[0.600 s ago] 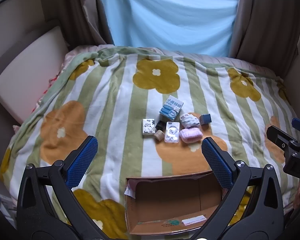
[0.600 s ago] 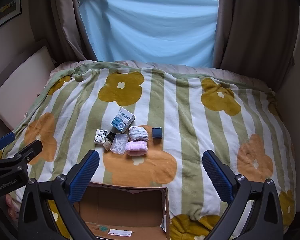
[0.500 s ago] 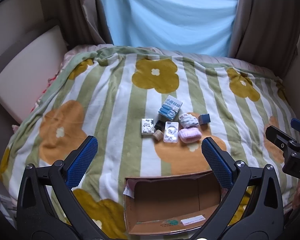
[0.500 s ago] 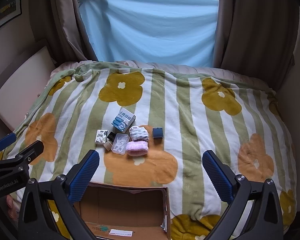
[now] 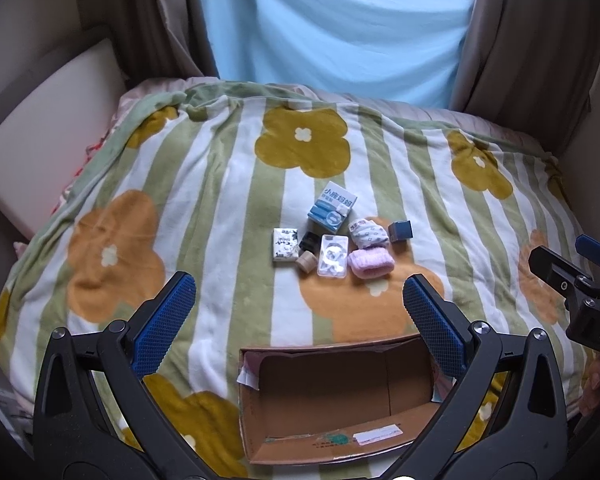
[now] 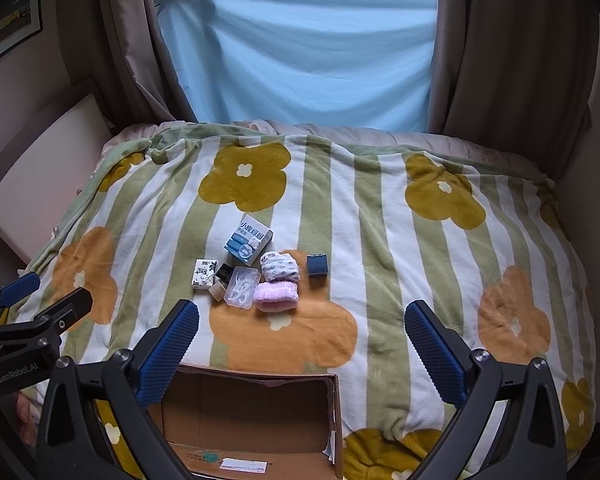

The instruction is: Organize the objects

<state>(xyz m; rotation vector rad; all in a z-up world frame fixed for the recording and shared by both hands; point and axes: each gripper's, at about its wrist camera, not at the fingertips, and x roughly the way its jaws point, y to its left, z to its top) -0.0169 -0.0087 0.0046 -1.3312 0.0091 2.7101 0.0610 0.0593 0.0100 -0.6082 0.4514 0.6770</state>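
Left wrist: cardboard box point(image 5: 340, 392) between gripper point(image 5: 298, 320) fingers

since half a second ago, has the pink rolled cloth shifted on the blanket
No. The pink rolled cloth lies at the same spot on the upper edge of the blanket's orange flower print, still beside the clear plastic case.

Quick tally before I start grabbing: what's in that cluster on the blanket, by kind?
Boxes and cases: 5: blue-white box, patterned pack, clear case, black item, dark blue box
Rolled cloths: 2: pink, patterned
Tan cylinder: 1
Total: 8
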